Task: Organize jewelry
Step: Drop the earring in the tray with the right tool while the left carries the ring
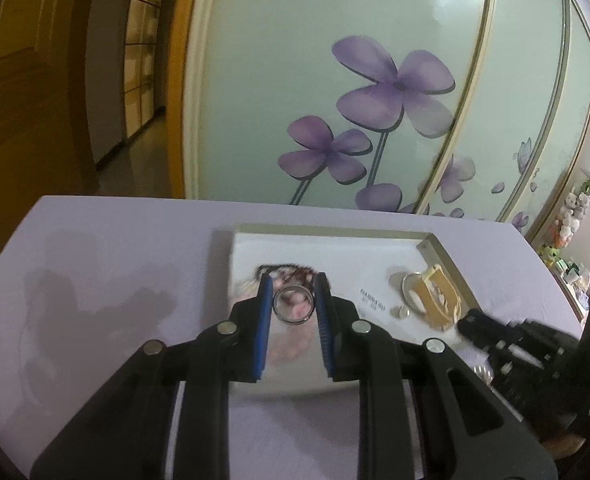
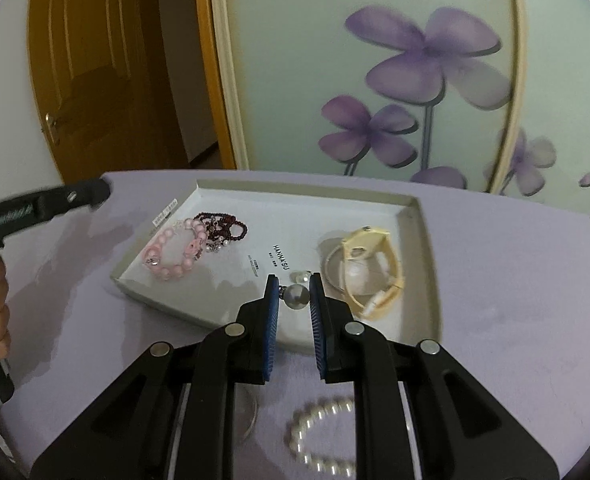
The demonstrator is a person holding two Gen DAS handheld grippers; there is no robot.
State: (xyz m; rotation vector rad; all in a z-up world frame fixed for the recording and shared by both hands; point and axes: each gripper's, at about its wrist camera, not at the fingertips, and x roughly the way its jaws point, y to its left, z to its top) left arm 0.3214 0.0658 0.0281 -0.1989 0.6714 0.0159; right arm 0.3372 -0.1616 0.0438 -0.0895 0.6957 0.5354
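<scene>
A shallow white tray (image 2: 411, 204) lies on the lilac table and holds a pink bead bracelet (image 2: 175, 248), a dark red bead bracelet (image 2: 231, 226), a cream watch (image 2: 371, 264) and a small pearl piece (image 2: 301, 277). My left gripper (image 1: 293, 294) is shut on a silver ring (image 1: 293, 305) above the tray's left part (image 1: 335, 232). My right gripper (image 2: 294, 288) is shut on a grey pearl earring (image 2: 297, 295) above the tray's front middle. A white pearl bracelet (image 2: 323, 436) lies on the table below my right gripper.
The watch (image 1: 435, 296) and my right gripper's body (image 1: 515, 340) show at the right in the left wrist view. The left gripper's body (image 2: 35, 208) and a hand show at the left in the right wrist view. A flowered sliding door (image 2: 415, 60) stands behind the table.
</scene>
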